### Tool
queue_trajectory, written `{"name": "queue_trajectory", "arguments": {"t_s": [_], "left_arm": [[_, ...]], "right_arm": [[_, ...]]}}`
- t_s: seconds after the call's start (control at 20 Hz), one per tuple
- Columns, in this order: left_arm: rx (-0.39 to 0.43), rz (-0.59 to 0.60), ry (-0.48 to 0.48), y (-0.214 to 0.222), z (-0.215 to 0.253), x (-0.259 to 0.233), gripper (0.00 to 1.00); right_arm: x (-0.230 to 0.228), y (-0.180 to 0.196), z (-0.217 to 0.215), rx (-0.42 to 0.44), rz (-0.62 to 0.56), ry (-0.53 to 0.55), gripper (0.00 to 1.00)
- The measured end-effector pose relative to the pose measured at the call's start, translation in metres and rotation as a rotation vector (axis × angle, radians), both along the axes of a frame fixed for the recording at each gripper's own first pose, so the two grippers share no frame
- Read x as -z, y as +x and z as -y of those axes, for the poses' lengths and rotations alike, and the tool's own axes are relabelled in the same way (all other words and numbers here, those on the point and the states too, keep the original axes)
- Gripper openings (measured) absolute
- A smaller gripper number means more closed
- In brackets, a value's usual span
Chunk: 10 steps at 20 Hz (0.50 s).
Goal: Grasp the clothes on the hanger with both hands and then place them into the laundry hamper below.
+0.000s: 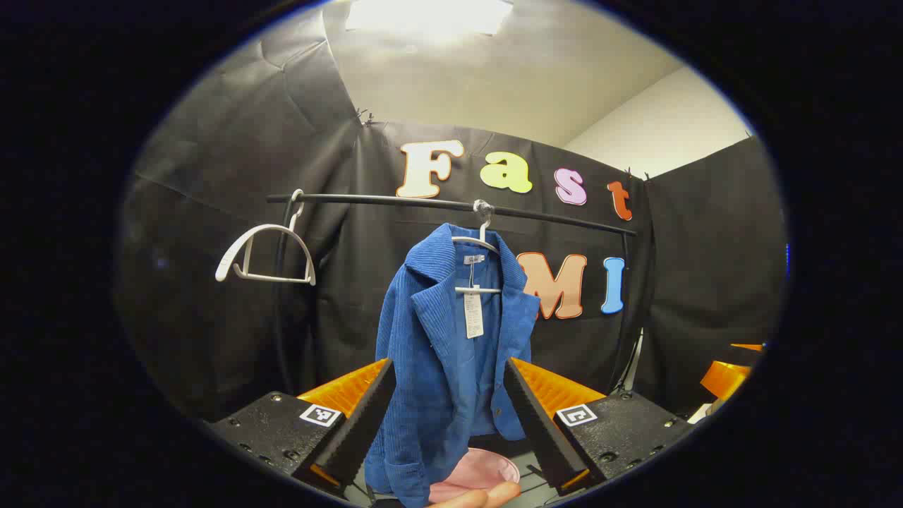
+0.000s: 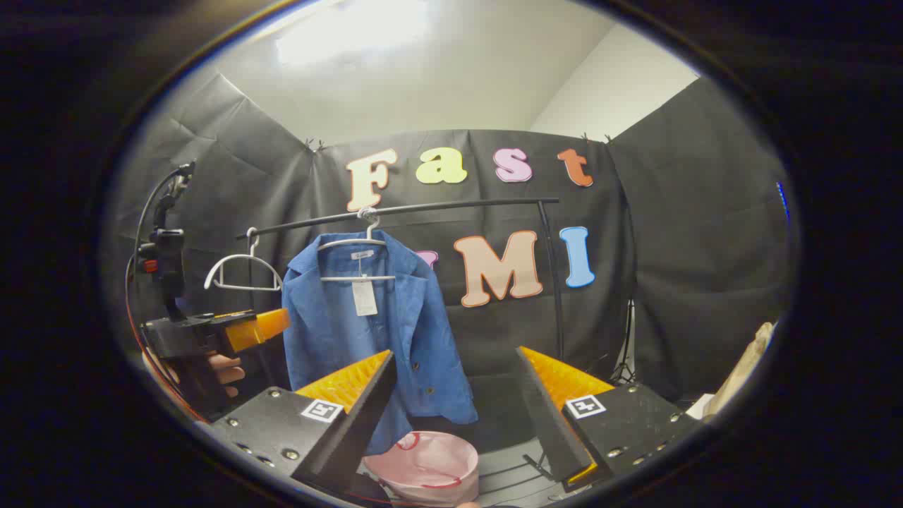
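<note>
Nearest the lens in the left gripper view, the left gripper [image 1: 450, 395] stands with its two fingers spread wide, and the lower part of the blue jacket [image 1: 451, 353] shows in the gap between them; whether either finger touches the cloth I cannot tell. In the right gripper view, the right gripper [image 2: 455, 384] is likewise spread, its fingers apart and gripping nothing, with the jacket's hem behind its left finger.

That blue corduroy jacket [image 2: 374, 331] hangs on a white hanger [image 2: 356, 247] from the black rail [image 2: 402, 209], collar open, a paper tag [image 2: 365, 296] dangling inside the neck. Below it sits the pink laundry hamper [image 2: 427, 466], round and open-topped, with a red handle at its rim; it also appears under the jacket in the left gripper view [image 1: 473, 473].

Farther left on the rail hangs a second, bare white hanger [image 1: 267, 254], well apart from the jacket. At the left edge of the right gripper view, a hand [image 2: 222, 370] holds the other gripper, which points toward the jacket's sleeve.
</note>
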<state>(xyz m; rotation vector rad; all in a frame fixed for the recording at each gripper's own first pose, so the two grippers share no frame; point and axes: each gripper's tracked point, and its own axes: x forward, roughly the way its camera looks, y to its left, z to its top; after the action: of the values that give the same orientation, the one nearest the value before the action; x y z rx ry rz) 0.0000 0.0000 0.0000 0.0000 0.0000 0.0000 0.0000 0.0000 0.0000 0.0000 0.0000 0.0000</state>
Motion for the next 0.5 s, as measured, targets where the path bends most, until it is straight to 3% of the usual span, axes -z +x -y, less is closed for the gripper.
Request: {"name": "queue_trajectory", "arguments": {"t_s": [0.2,0.5], "left_arm": [[-0.001,0.002,0.0,-0.0025,-0.0005,0.0009,0.95],[0.007,0.006,-0.001,-0.0045,0.0012,0.0014,0.92]], "right_arm": [[0.0028,-0.0029,-0.0011,-0.003,-0.003,-0.005,0.99],[0.008,-0.0023,-0.0057,-0.009,-0.009,-0.015,1.0]]}}
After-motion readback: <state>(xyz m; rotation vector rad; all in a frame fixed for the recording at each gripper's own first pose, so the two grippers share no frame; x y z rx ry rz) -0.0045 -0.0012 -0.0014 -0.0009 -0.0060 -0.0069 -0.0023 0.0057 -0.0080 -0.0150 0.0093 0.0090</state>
